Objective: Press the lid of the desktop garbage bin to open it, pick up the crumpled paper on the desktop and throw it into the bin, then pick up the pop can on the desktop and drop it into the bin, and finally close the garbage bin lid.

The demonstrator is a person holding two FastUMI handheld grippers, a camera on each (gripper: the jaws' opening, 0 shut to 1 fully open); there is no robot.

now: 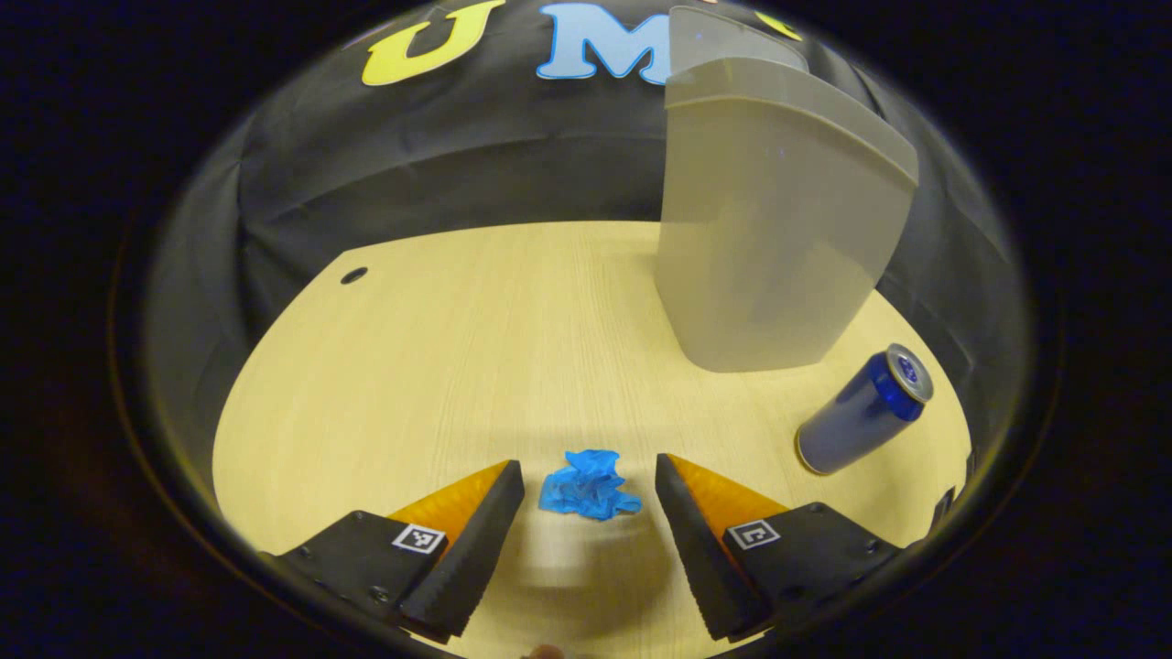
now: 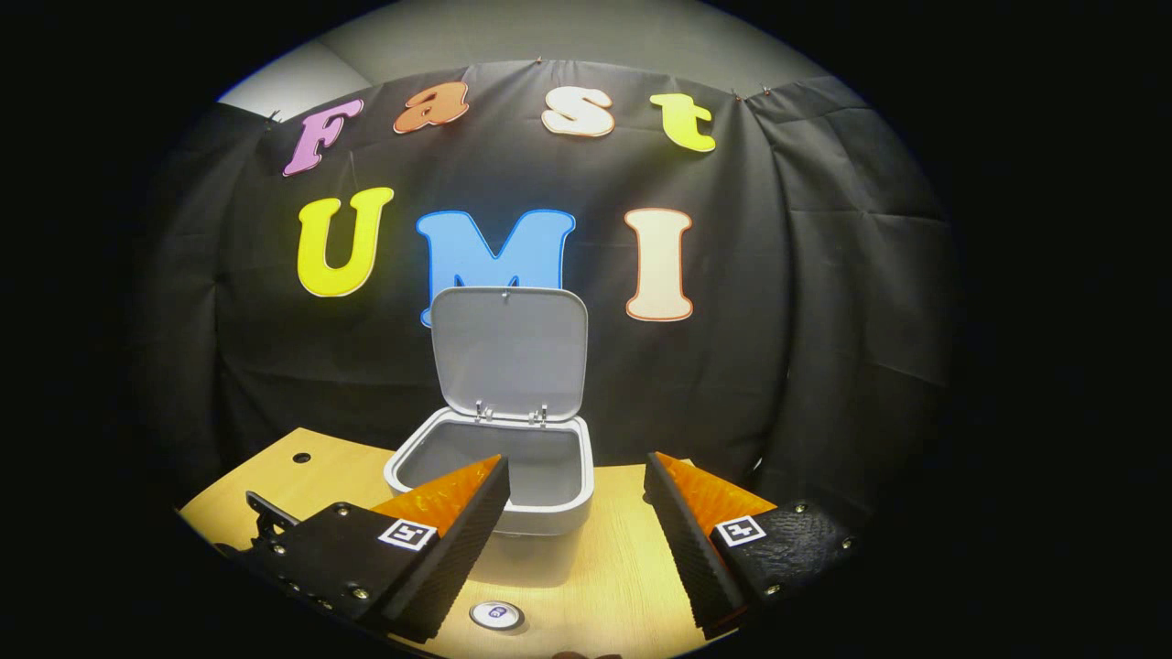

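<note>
Crumpled paper (image 1: 588,485), blue, lies on the wooden surface (image 1: 412,366) between the spread fingers of the left gripper (image 1: 590,485), untouched by either; the gripper is wide open and holds nothing. Pop can (image 1: 862,410), blue, lies on its side to the right, just beside the bin (image 1: 769,229); no writing readable on it. In the right gripper view the bin (image 2: 494,485) stands with lid (image 2: 509,352) raised upright. Right gripper (image 2: 575,490) wide open, empty, the can's top (image 2: 495,614) below it.
</note>
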